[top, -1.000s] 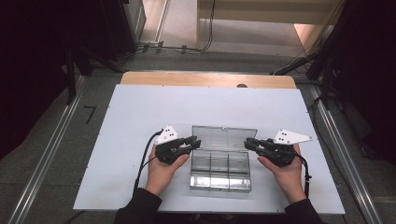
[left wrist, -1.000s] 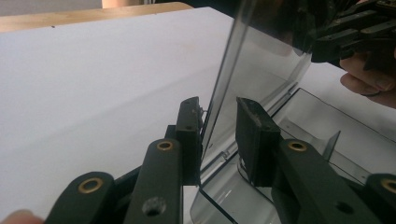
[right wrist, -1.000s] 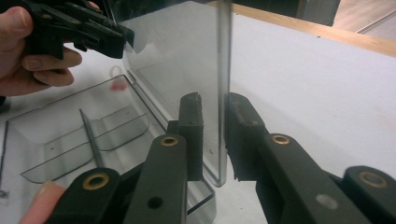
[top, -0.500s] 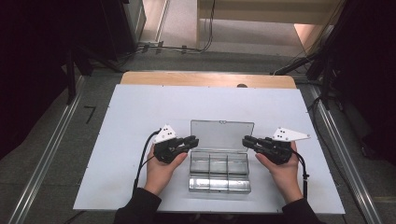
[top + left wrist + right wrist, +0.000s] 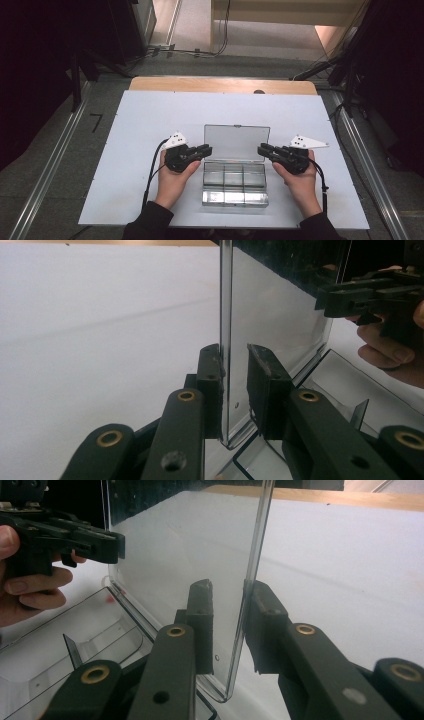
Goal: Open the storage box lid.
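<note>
L gripper (image 5: 204, 149) sits at the left edge of the lid (image 5: 237, 142). In the left gripper view the lid edge (image 5: 226, 340) runs between its jaws: one pad touches, the other stands a bit off, so jaws apart, no real clamp. The clear box (image 5: 234, 184) lies mid-table (image 5: 130, 150) near the person, compartments look empty, lid raised and leaning back. R gripper (image 5: 262, 149) mirrors this at the right edge; its jaws have just been opening, lid edge (image 5: 250, 590) between them with a gap on one side. Prob. both sides flanked so the thin lid swings evenly w/o twisting.
</note>
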Demonstrator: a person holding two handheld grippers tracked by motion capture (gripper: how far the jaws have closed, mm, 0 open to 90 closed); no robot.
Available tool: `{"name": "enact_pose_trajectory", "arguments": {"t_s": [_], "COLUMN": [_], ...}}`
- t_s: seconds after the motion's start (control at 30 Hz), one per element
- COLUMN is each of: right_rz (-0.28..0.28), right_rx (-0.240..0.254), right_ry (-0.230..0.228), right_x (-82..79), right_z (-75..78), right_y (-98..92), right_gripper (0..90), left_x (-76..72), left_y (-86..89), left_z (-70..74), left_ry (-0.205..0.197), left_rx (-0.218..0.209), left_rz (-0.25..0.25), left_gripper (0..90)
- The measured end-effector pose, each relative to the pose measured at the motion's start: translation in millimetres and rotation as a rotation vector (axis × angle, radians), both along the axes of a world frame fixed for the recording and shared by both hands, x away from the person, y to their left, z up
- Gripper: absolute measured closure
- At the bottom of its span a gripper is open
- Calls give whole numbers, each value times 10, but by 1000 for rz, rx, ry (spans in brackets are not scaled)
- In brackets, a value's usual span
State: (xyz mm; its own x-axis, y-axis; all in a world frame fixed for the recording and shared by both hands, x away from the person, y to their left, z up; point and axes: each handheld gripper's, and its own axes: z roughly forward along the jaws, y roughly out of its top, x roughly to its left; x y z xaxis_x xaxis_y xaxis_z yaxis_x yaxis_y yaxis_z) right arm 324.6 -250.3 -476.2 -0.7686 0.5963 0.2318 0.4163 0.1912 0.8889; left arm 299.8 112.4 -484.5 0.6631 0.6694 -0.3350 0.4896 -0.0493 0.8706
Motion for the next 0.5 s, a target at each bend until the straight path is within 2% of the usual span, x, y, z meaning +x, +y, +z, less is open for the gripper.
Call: {"name": "enact_pose_trajectory", "arguments": {"t_s": [0.3, 0.5], "right_rz": [-13, -26], "right_rx": [9, 29], "right_ry": [12, 47], "right_x": [18, 48], "right_z": [-22, -44], "right_y": [9, 13], "right_gripper": [706, 693], "left_x": [35, 51], "left_y": [7, -9], "left_z": [-10, -20], "left_ry": [28, 56], "left_rx": [-5, 0], "left_rz": [1, 14], "left_gripper": [768, 752]}}
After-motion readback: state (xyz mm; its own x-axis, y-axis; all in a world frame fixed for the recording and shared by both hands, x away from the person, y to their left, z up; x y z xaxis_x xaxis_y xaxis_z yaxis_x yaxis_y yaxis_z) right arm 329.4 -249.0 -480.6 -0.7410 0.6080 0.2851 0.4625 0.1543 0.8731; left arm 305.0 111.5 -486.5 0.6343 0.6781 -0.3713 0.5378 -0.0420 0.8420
